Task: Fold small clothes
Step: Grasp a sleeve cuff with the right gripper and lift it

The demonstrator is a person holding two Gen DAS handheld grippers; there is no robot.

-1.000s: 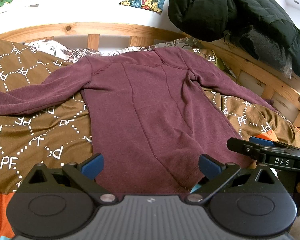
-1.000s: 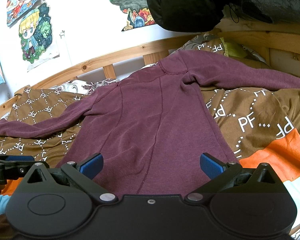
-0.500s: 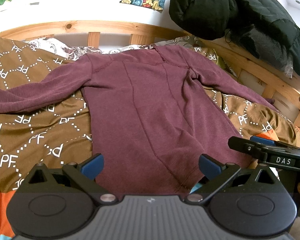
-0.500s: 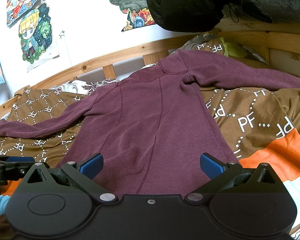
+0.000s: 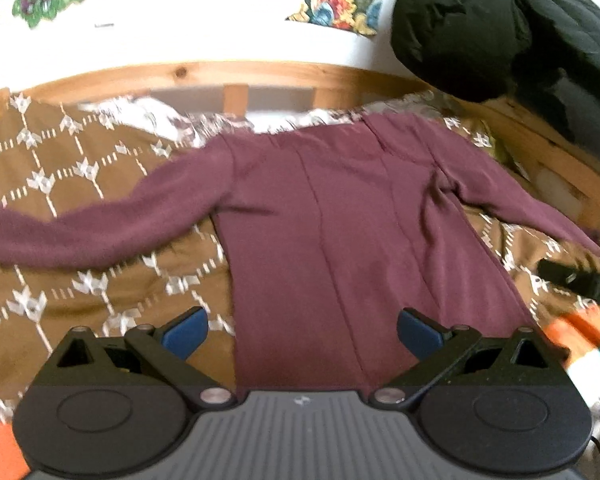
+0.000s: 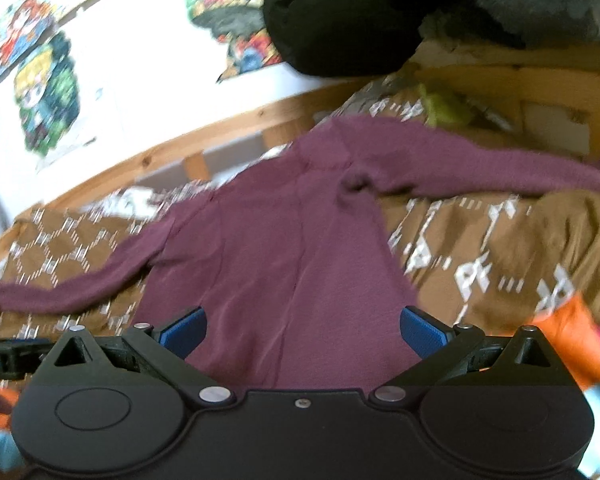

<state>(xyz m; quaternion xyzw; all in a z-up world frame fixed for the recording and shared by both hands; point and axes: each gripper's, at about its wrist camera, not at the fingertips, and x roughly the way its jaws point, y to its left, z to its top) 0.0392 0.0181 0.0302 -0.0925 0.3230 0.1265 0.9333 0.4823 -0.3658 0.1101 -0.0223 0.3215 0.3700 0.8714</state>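
A maroon long-sleeved top [image 5: 340,232] lies flat on a brown patterned bedspread [image 5: 60,288], hem towards me, both sleeves spread out sideways. My left gripper [image 5: 302,332] hovers open over the hem's left half, with nothing between its blue pads. In the right wrist view the same top [image 6: 284,248] fills the middle, and my right gripper [image 6: 302,332] hangs open above the hem, also holding nothing. The right gripper's tip shows as a dark bar [image 5: 576,280] at the right edge of the left wrist view. Both views are blurred by motion.
A wooden bed rail [image 5: 228,76] runs behind the top, with posters [image 6: 44,88] on the white wall above. A black puffy jacket [image 5: 480,28] hangs over the back right corner. Orange and light blue bedding [image 6: 572,344] shows at the near right.
Both grippers have moved forward over the top's hem, the left also shifting left, and the views are now blurred. The top lies as before. Jaws stay open.
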